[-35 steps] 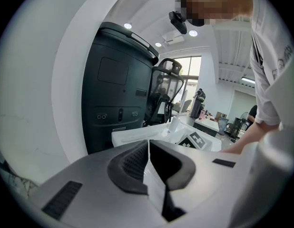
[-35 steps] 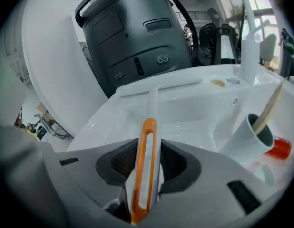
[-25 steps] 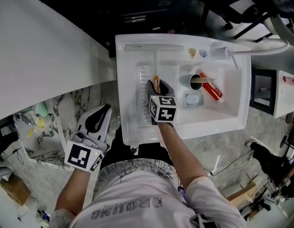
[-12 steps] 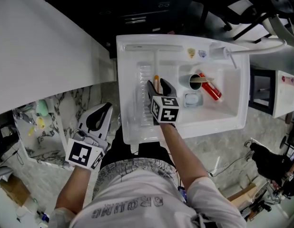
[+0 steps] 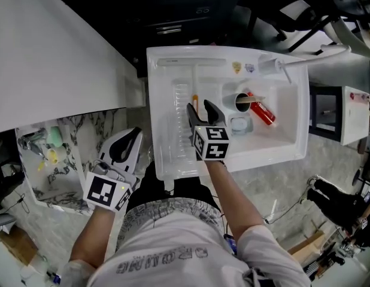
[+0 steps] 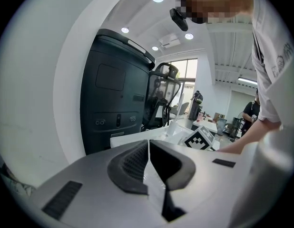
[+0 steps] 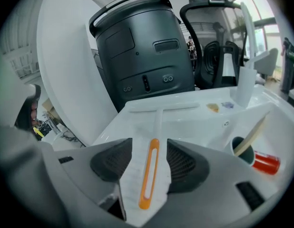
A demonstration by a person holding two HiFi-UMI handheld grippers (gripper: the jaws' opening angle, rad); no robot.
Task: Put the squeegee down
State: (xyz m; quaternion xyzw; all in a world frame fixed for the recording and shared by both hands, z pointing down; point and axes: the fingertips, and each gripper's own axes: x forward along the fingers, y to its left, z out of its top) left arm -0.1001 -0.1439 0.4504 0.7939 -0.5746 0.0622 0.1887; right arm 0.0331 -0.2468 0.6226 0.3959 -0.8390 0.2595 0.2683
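Observation:
The squeegee (image 5: 195, 84) lies flat on the ribbed drainboard of the white sink unit (image 5: 287, 154), its white blade along the far edge and its orange-looped handle (image 7: 148, 175) pointing toward me. My right gripper (image 5: 200, 105) hovers just above the handle end, jaws spread wide on either side of it, pads clear of it. In the right gripper view the handle shows in the gap of the right gripper (image 7: 149, 148), untouched. My left gripper (image 5: 126, 141) hangs at the lower left beside the sink, shut and empty; in its own view the left gripper (image 6: 148, 148) has its jaws meeting.
In the basin stand a dark cup with a wooden stick (image 5: 245, 102), a red bottle (image 5: 261, 113) and a small clear tub (image 5: 239, 125). A faucet (image 5: 305, 55) reaches over the back right. A marble counter (image 5: 65, 154) lies left; a dark bin (image 7: 137, 61) stands behind the sink.
The right gripper's jaws spread apart off the squeegee handle and the gripper lifted and drew back toward me. The squeegee stayed lying on the drainboard. The left gripper kept still.

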